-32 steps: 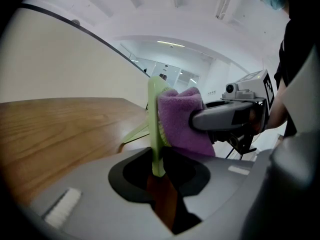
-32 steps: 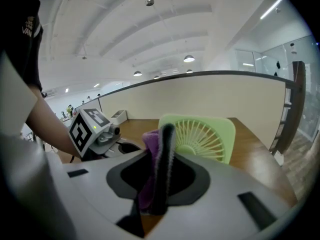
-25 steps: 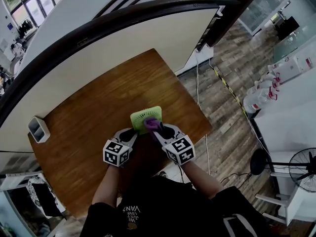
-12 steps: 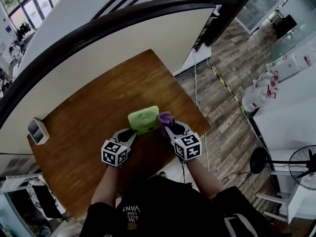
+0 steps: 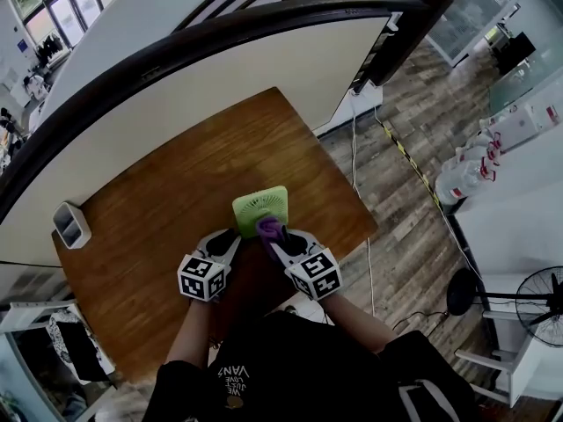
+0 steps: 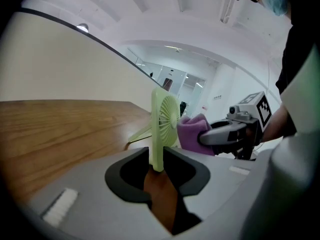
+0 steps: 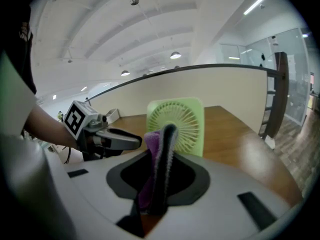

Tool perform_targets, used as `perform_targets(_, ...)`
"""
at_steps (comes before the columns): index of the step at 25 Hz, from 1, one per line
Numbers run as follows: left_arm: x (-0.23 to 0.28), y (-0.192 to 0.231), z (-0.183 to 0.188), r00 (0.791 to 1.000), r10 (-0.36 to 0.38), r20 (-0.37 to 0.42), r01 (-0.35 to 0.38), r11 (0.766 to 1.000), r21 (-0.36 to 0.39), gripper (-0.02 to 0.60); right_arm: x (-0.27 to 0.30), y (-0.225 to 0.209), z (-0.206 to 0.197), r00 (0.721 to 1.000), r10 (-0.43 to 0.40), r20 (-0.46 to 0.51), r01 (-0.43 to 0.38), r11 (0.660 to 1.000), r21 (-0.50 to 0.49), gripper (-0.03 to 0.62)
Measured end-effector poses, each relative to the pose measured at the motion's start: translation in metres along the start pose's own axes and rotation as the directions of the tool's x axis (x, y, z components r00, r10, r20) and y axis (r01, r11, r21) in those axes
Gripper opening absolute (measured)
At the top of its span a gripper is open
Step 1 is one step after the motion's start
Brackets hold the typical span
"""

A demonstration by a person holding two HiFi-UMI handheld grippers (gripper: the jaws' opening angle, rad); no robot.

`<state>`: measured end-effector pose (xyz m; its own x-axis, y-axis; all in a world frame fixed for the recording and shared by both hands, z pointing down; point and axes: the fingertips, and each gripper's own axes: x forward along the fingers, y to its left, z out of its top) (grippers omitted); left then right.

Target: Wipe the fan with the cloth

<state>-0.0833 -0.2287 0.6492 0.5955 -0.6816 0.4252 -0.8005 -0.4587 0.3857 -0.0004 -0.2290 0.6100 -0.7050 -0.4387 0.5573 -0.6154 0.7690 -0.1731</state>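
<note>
Returning cloth [image 5: 266, 225] to fan [image 5: 260, 207] face | right gripper [image 5: 274, 235] clamped on cloth, back from fan's right side | left gripper [image 5: 234, 236] pinching fan's edge by table's [image 5: 167, 192] near edge | wiping strokes ongoing

a wooden table [image 5: 158, 200] fills the middle of the head view. a small white box [image 5: 70, 225] with dark slots sits near its nine o'clock edge. a curved cream partition [image 5: 220, 86] with a dark rail [image 5: 176, 47] runs behind the table from nine to one o'clock. on the plank floor [image 5: 413, 227] at two o'clock lie a white cable [image 5: 354, 134] and striped tape [image 5: 409, 161]. spray bottles [image 5: 466, 176] stand on a white counter [image 5: 519, 209] at three o'clock. a black pedestal fan [image 5: 538, 293] stands at four o'clock. windows [image 5: 53, 11] show at eleven o'clock.
</note>
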Motion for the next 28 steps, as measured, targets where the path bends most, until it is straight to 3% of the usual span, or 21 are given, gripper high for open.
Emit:
perform_targets(5, -0.017, 0.003, 0.000, 0.998, 0.056, 0.030, -0.055, 0.998, -0.027, 0.078, 0.028, 0.040, -0.004, 0.992, 0.112, -0.063, -0.117, 0.989, -0.095, 0.092)
perform_targets(11, -0.031, 0.005, 0.000, 0.992, 0.120, 0.050, -0.118, 0.992, -0.045, 0.068, 0.048, 0.048, -0.008, 0.986, 0.129, -0.109, -0.145, 0.977, -0.154, 0.092)
perform_targets(19, -0.043, 0.006, -0.001, 0.988, 0.149, 0.046, -0.148, 0.988, -0.040, 0.014, 0.039, 0.022, -0.018, 0.991, 0.074, -0.109, -0.087, 0.990, -0.116, 0.092)
perform_targets(28, -0.042, -0.008, -0.003, 0.990, 0.135, 0.029, -0.134, 0.990, -0.055, 0.012, 0.003, -0.039, -0.032, 0.992, -0.074, -0.099, 0.071, 0.997, -0.036, 0.092)
